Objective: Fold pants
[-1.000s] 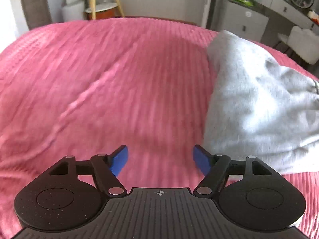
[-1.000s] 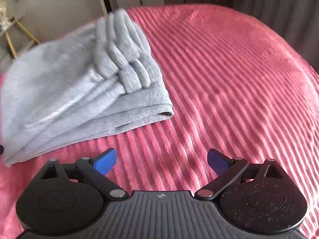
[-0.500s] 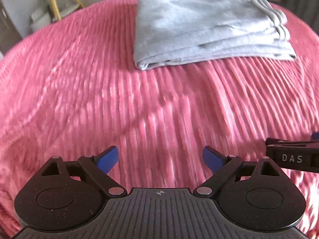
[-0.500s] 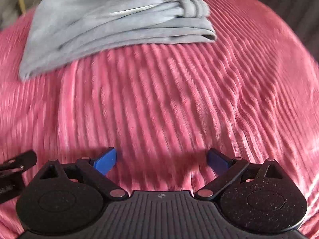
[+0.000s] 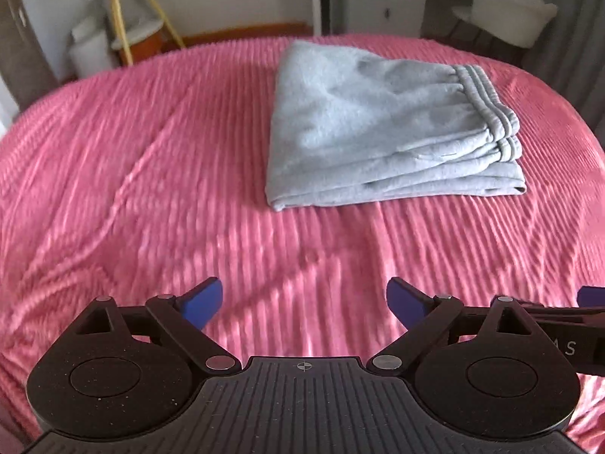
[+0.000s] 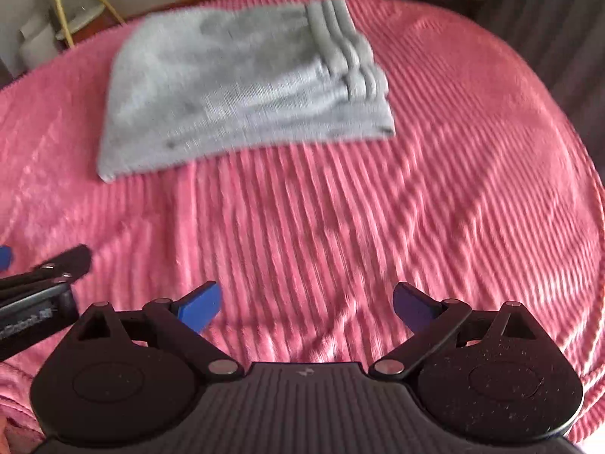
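Note:
The grey pants point(image 5: 382, 128) lie folded in a compact stack on the pink ribbed bedspread point(image 5: 151, 174), waistband to the right. They also show in the right wrist view point(image 6: 242, 87), blurred. My left gripper point(image 5: 304, 302) is open and empty, well back from the pants above the bedspread. My right gripper point(image 6: 306, 306) is open and empty too, also well short of the pants. Part of the right gripper shows at the right edge of the left wrist view point(image 5: 567, 325). Part of the left gripper shows at the left edge of the right wrist view point(image 6: 41, 283).
Beyond the bed stand a yellow-legged side table point(image 5: 124, 19), a white bin point(image 5: 89, 51), a grey drawer cabinet point(image 5: 382, 3) and a white chair point(image 5: 510, 11). A grey curtain point(image 6: 559, 26) hangs at the right.
Both grippers have drawn back from the folded pants and now sit side by side, farther from them. Both stayed open and empty. The pants lie still.

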`<state>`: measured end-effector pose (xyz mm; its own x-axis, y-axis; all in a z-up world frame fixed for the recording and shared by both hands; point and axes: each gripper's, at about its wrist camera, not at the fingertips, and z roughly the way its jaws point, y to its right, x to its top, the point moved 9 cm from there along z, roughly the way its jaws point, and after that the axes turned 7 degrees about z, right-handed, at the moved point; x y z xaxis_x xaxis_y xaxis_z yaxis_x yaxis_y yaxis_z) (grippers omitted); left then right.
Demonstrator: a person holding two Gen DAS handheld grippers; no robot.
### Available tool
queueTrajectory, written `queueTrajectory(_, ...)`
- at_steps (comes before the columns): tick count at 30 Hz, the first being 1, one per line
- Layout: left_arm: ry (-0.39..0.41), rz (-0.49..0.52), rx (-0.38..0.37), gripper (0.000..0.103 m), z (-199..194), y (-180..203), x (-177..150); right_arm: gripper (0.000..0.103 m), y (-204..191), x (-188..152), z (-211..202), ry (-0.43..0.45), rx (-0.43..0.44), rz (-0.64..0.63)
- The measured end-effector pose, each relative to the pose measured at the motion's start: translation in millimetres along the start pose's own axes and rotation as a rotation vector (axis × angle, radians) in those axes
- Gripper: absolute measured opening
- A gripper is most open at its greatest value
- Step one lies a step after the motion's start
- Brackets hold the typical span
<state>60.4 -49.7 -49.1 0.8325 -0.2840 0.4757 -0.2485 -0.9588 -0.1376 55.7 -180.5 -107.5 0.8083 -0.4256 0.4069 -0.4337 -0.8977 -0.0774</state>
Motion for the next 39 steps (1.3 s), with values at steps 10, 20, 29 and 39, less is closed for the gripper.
queueTrajectory(10,-0.062,0.013,0.097,0.097,9,1,37,0.098,-14,43,-27,0.060,-0.049,-0.065)
queueTrajectory(20,-0.099,0.003,0.055,0.097,52,-7,20,0.098,-10,46,-4,0.049,-0.061,-0.056)
queueTrajectory(29,-0.067,0.013,0.049,0.097,55,-10,24,0.098,-16,50,5,0.050,-0.087,-0.060)
queueTrajectory(39,-0.056,-0.021,0.044,0.097,52,-19,27,0.098,-20,49,8,0.040,-0.095,-0.061)
